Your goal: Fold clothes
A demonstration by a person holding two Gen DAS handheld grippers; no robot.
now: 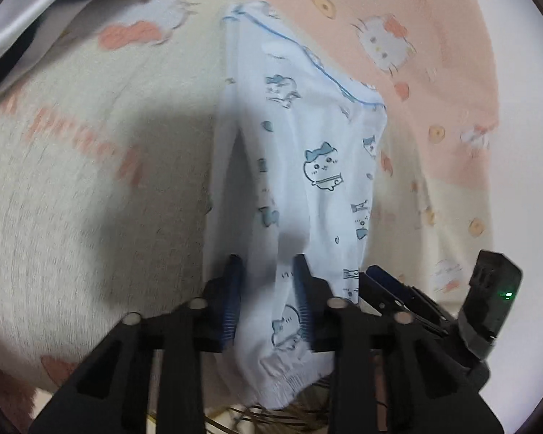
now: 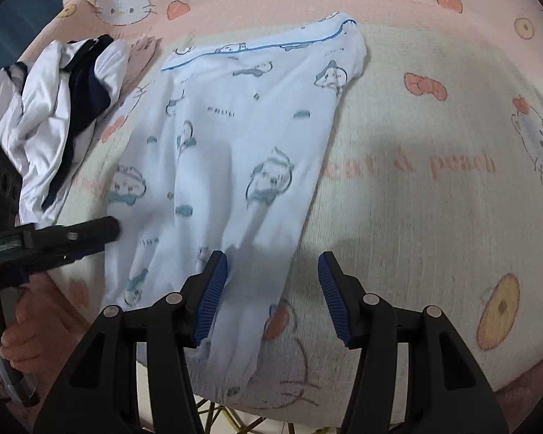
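White pants (image 2: pixel 235 137) with blue cartoon prints lie flat on a pink and cream blanket (image 2: pixel 416 217), waistband far, cuffs near. In the right wrist view my right gripper (image 2: pixel 271 289) is wide open; its left pad sits over the right leg just above the cuff and its right pad over bare blanket. My left gripper (image 1: pixel 268 289) hovers over the other leg of the pants (image 1: pixel 300 166), jaws about half apart, with cloth showing between and beneath the pads. The same gripper appears side-on as the left gripper (image 2: pixel 105 231) at the pants' left edge. The right gripper (image 1: pixel 383 282) shows beside the leg.
A crumpled pile of white and navy clothes (image 2: pixel 58 108) lies left of the pants. A hand (image 2: pixel 21 325) holds the left gripper's handle. The blanket's near edge (image 2: pixel 307 408) drops off just below the cuffs, with thin rods showing under it.
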